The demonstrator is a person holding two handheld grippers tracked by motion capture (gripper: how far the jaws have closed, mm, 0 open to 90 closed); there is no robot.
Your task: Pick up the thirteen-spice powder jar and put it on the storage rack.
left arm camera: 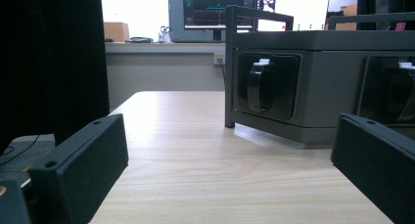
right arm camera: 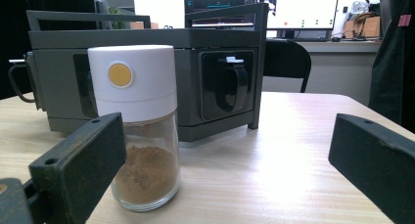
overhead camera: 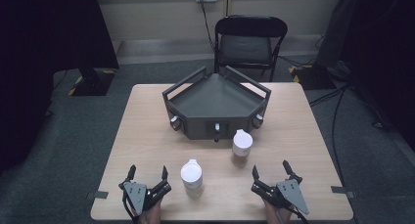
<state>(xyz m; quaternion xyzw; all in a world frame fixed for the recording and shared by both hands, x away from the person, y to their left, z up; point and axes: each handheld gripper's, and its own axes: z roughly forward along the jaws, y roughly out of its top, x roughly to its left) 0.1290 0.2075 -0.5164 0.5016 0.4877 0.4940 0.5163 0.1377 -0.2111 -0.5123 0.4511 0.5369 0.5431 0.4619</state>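
Note:
Two glass spice jars with white caps stand on the wooden table. One jar stands near the front, between my two grippers. The other jar, holding brown powder and marked with a yellow dot on its cap, stands just in front of the dark grey rack. My left gripper rests at the front left, open, with bare table between its jaws. My right gripper rests at the front right, open, with the brown-powder jar ahead near its left jaw.
The rack has black knobs set in recesses on its front faces and rails around its top. A black chair stands behind the table. Cables lie on the floor at the right.

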